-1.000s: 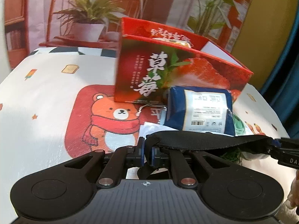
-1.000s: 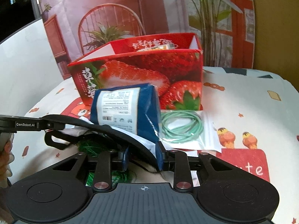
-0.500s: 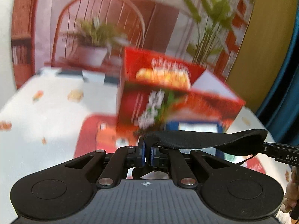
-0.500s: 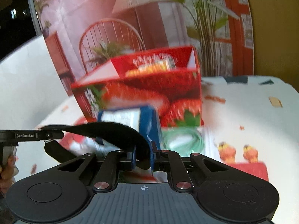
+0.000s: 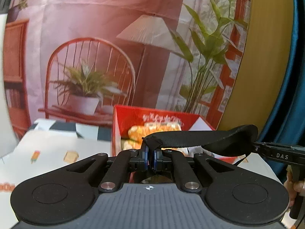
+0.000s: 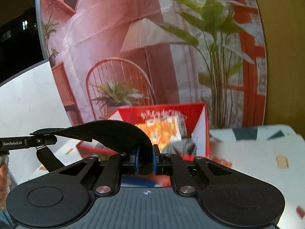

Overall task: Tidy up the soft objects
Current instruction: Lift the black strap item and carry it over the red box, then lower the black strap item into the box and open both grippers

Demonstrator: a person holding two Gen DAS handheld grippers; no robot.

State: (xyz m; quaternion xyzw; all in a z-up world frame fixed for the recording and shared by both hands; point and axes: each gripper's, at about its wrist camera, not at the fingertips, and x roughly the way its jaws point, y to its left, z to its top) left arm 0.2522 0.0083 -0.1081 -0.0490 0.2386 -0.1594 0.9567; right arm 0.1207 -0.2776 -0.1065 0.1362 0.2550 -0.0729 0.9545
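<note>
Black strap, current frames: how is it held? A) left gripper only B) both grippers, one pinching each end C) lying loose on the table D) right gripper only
B. The black strap spans between the two: the left gripper is shut on one end in the left wrist view, and the right gripper is shut on the other end in the right wrist view, above the red box.

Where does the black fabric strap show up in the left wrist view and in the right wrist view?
Left wrist view: the black fabric strap runs from the left gripper in the lower centre to the right edge.
Right wrist view: the strap arches from the right gripper in the lower centre to the left edge.
Shared landmark: the open red strawberry box behind the strap.
</note>
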